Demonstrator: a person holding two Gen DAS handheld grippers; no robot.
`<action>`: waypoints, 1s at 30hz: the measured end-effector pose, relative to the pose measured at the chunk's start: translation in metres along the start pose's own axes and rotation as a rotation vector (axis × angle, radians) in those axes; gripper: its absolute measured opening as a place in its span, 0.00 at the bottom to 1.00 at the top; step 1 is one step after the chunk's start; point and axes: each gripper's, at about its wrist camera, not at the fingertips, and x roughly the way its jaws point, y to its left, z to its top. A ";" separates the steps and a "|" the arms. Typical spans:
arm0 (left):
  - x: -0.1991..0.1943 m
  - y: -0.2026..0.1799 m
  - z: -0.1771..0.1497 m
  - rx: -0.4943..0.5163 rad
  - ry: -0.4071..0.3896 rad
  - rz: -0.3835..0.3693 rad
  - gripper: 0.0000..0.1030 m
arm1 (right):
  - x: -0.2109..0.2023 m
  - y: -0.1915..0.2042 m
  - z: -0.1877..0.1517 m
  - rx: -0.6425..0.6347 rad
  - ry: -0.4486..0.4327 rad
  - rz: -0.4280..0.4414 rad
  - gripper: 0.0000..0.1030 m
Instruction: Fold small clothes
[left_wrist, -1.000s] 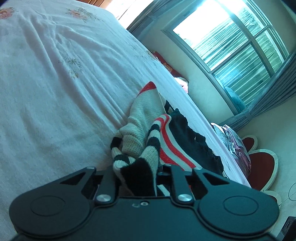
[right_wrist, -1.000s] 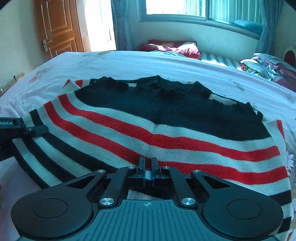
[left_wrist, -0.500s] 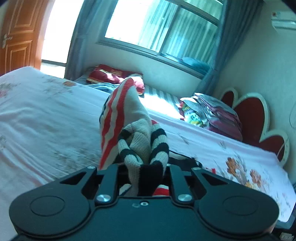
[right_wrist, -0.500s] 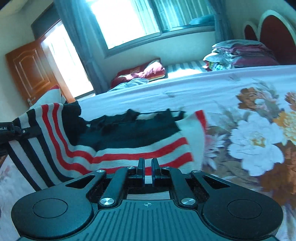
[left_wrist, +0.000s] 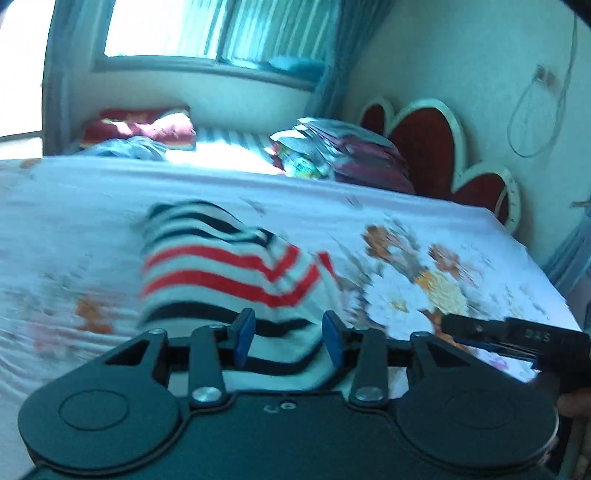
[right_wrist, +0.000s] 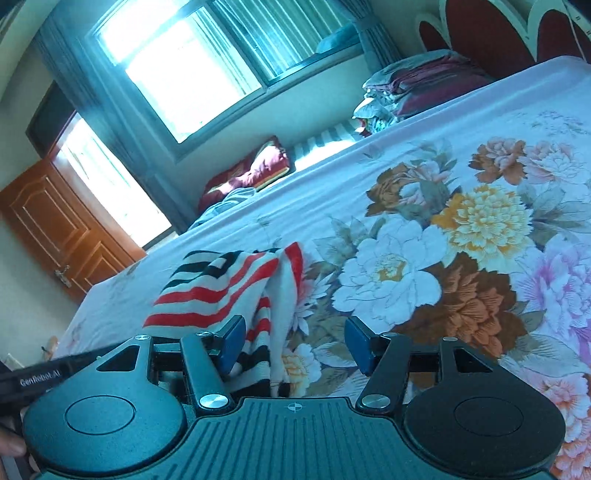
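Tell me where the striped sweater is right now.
The striped sweater lies bunched on the floral bedsheet, just ahead of both open hand-held grippers, left of the big flower print in both wrist views.

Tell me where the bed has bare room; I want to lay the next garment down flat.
Bare sheet lies left of the striped sweater, toward the door, and right of it over the big flower print, up to the folded stack by the headboard. It is crowded at the sweater, where the left gripper and right gripper sit, fingers open.

Floral-sheeted bed (right_wrist: 461, 155), striped sweater (right_wrist: 221, 291) bunched on it, folded bedding stack (right_wrist: 417, 86) at far edge.
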 end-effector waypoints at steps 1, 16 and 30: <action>-0.002 0.015 0.003 -0.007 -0.003 0.032 0.38 | 0.007 0.006 0.000 -0.001 0.013 0.028 0.58; 0.054 0.087 0.003 -0.044 0.127 0.018 0.30 | 0.141 0.047 -0.003 -0.019 0.303 0.053 0.54; 0.086 0.050 0.007 0.232 0.151 -0.008 0.26 | 0.116 0.096 -0.041 -0.532 0.102 -0.135 0.23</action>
